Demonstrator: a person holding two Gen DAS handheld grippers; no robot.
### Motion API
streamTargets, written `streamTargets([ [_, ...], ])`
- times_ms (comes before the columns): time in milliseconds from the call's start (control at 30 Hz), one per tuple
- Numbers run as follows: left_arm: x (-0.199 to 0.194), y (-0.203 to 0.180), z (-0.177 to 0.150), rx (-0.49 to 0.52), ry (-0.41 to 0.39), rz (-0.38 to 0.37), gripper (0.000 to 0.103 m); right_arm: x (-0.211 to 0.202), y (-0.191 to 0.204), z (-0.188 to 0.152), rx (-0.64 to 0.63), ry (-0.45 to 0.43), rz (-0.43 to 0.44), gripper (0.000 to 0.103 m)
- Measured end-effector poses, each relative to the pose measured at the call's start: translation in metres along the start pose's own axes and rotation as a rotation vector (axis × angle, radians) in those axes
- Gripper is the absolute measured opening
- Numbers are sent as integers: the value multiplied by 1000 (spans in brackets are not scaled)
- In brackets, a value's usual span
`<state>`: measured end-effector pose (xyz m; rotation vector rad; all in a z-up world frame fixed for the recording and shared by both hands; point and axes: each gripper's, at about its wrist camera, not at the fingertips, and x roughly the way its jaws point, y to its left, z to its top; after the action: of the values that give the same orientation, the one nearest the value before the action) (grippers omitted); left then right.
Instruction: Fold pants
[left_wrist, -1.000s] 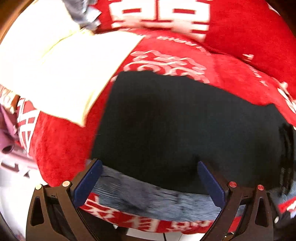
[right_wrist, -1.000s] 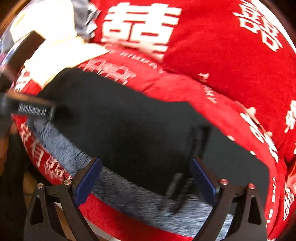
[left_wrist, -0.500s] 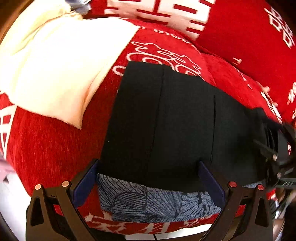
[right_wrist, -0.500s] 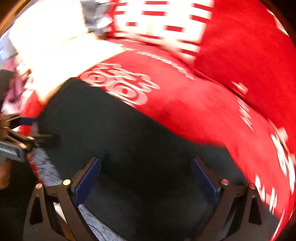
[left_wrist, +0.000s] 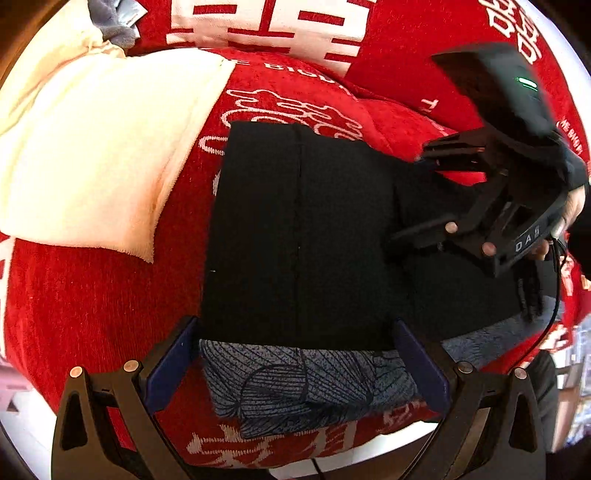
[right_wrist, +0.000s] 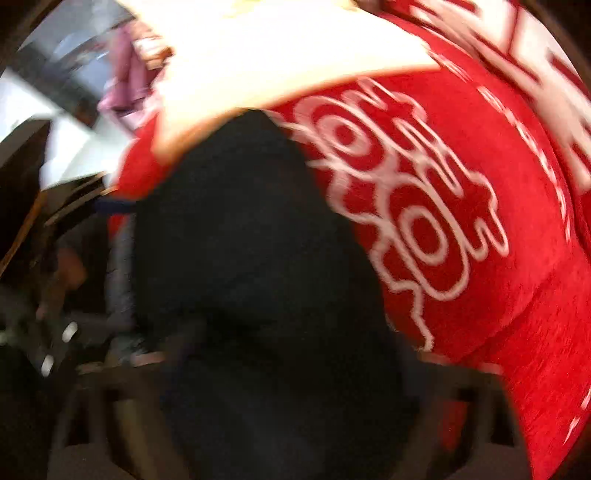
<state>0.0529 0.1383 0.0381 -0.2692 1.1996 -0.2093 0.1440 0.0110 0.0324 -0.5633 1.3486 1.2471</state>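
Black pants (left_wrist: 303, 229) lie folded flat on the red sofa cover (left_wrist: 92, 295), on top of a grey-blue patterned cloth (left_wrist: 295, 384) at the seat's front edge. My left gripper (left_wrist: 293, 328) is open, its blue pads on either side of the pants' near edge, not pressing. My right gripper (left_wrist: 408, 197) hovers at the right part of the pants, held by a hand (left_wrist: 572, 206). Its jaws are closing with black cloth between them and a gap still showing. The right wrist view is blurred; the pants (right_wrist: 240, 258) fill its middle and the fingers barely show.
A cream towel (left_wrist: 92, 147) covers the seat at the left. Red cushions with white characters (left_wrist: 266, 22) stand along the back, a grey plush thing (left_wrist: 114, 22) at the top left. The seat's front edge drops off just below the patterned cloth.
The right gripper has swung in from the right over the pants, rolled, and its jaws have narrowed. The left gripper shifted slightly along the near edge and stays open.
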Motion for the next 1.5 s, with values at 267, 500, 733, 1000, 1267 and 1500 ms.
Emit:
streamTargets([
  [267,-11,24,18,25,2,-170,103,-57,51,-33,-123,-150,-133,19],
  [500,-3,8,30,122,52,-300,103,-77,55,-39,-114,-223,-135,18],
  [733,3,-16,40,179,122,-192,51,-50,25,-18,38,-177,-161,29],
  [1000,-4,-28,39,149,128,-89,41,-94,4,-88,453,-333,-371,56],
  [1267,-29,-48,37,145,94,-29,39,-53,43,-153,640,-325,-432,78],
  [1500,-52,-91,37,213,55,20,19,-52,95,-175,590,-293,-384,80],
])
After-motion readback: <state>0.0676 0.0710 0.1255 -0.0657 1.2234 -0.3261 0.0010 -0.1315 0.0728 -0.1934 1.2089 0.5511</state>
